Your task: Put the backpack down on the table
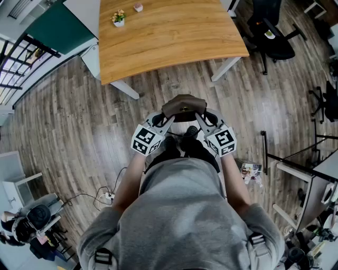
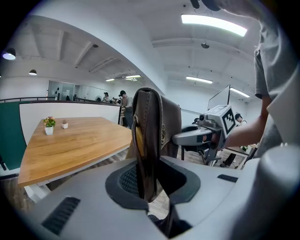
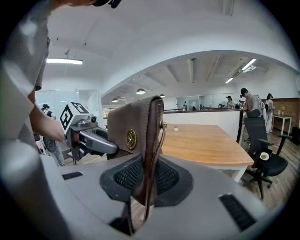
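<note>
I hold a brown leather backpack (image 1: pixel 183 107) in the air in front of me, short of the wooden table (image 1: pixel 169 37). My left gripper (image 1: pixel 168 122) is shut on the backpack's left edge (image 2: pixel 149 154). At the other side my right gripper (image 1: pixel 200 121) is shut on its right edge (image 3: pixel 146 154), and a round brass badge (image 3: pixel 131 138) shows on the bag's face. Each gripper appears in the other's view, the right gripper (image 2: pixel 206 136) and the left gripper (image 3: pixel 86 138). The table (image 2: pixel 70 145) lies ahead and lower, its top (image 3: pixel 206 143) bare near me.
A small flower pot (image 1: pixel 119 19) and a tiny pink pot (image 1: pixel 138 7) stand at the table's far left. A black office chair (image 1: pixel 272 37) sits to the table's right, seen as a chair (image 3: pixel 262 157) with a cup. Cables and a power strip (image 1: pixel 108 198) lie on the floor.
</note>
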### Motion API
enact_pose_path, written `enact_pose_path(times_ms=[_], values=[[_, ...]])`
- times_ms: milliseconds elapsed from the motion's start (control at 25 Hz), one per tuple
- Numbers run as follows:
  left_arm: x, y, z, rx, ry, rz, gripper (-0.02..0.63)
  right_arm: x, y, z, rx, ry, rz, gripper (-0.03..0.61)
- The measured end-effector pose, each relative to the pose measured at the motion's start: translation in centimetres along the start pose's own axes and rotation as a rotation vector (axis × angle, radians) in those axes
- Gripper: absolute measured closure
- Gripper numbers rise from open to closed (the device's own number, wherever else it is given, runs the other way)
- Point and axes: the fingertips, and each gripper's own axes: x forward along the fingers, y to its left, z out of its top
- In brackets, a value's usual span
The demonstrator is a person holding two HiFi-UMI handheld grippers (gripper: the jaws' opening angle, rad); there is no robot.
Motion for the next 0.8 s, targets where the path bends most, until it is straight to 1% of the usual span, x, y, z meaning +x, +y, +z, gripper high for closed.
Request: enact_pose_path(times_ms=[160,360,800], values=[[-2.2,-0.3,-1.3,0.001,-0.009,0.009,0.537,0.1,2.5,-0.4,-0.015,-0.002,0.004,0.514],[-4.0,-0.7,-2.2,-0.006,-0.009,0.012,0.538,-0.1,4.5,-0.5,-0.026,0.003,0.011,0.514],[-4.9,-1.1,-2.1,0.021,-0.013,-0.014,0.538,-0.8,5.6,-0.3,-0.022,-0.001,-0.027,0.508]])
